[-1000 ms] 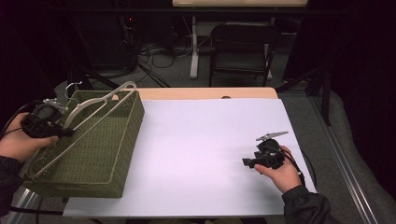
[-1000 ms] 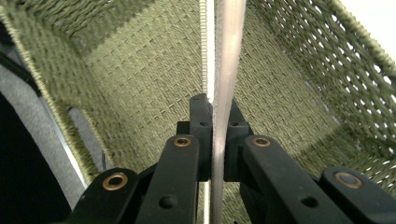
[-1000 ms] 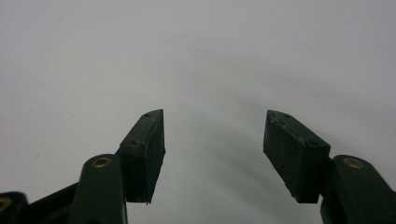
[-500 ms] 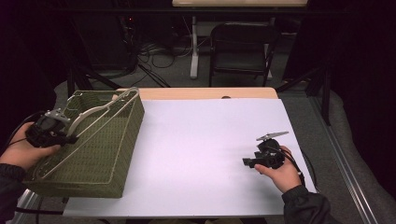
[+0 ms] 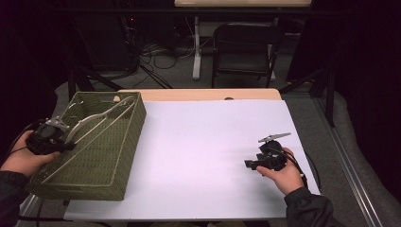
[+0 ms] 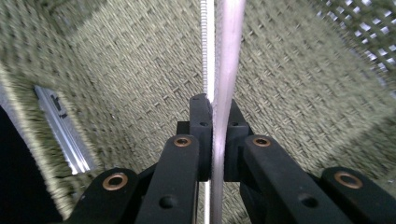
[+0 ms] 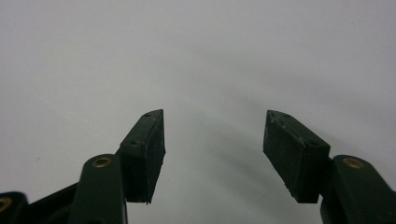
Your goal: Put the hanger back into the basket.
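Woven green basket tipped higher by clamped metal handle, right gripper fingers spread.

Olive-green woven basket at nine o'clock on the tabletop, tipped up off its left side, pale metal handle clamped in the left hand-held gripper

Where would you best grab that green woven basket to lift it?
By its pale handle bar, from the left end, as the left hand-held gripper does: the bar is thin enough for the jaws to shut around. The basket walls look too broad and soft.
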Motion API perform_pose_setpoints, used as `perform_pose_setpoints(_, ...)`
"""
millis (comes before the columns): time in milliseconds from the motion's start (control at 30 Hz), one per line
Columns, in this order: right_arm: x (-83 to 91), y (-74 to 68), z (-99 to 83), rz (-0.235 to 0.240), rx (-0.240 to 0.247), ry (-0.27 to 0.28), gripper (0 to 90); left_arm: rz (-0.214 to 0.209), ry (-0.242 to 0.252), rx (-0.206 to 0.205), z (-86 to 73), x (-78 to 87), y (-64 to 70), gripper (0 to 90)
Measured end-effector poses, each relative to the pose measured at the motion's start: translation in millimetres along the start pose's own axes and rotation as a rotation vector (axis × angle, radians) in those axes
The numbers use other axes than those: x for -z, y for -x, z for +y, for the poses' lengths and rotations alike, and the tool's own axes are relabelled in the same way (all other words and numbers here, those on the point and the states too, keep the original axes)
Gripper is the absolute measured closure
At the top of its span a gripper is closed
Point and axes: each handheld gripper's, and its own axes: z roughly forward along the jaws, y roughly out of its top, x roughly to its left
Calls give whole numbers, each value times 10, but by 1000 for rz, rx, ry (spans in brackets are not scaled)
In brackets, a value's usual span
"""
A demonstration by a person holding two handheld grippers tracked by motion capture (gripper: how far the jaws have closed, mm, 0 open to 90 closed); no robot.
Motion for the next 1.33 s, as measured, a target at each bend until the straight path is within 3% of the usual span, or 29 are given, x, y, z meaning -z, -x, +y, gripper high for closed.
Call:
perform_pose_setpoints(100, 3, 3, -1, 3, -3, -1, 386, -15, -3, 2, -17, -118, 60, 867)
perform_pose_setpoints(167, 6, 4, -4, 2, 0, 2, 386, -50, -18, -22, -23, -179, 136, 846)
perform_pose_setpoints(233, 13, 6, -12, -1, -3, 2, 386, -49, -32, -63, -26, -215, 227, 780)
perform_pose_setpoints(267, 13, 12, -15, -2, -2, 1, 386, -68, -39, -75, -27, -226, 260, 761)
perform_pose_setpoints(367, 13, 15, -20, -1, -5, 0, 386, -92, -37, -83, -34, -232, 319, 734)
perform_pose_setpoints(467, 7, 0, -22, 2, -4, 5, 386, -76, -23, -104, -41, -212, 356, 661)
perform_pose_setpoints(633, 11, -13, -21, 7, -5, 7, 386, -61, 18, -100, -32, -89, 395, 539)
perform_pose_setpoints(767, 20, -20, -30, 8, 2, 15, 385, -54, 86, -67, -10, 77, 461, 486)
perform_pose_setpoints(900, 39, -50, -59, -8, 16, 23, 380, -79, 204, -14, -25, 238, 578, 465)
perform_pose_setpoints(1133, 147, -98, -150, -27, 31, 58, 371, -73, 337, 52, -127, 384, 885, 444)
perform_pose_setpoints(1233, 232, -102, -208, -36, 25, 94, 369, -67, 385, 63, -164, 458, 1041, 444)
perform_pose_setpoints(1333, 320, -99, -293, -43, 14, 108, 366, -58, 418, 39, -183, 504, 1224, 444)
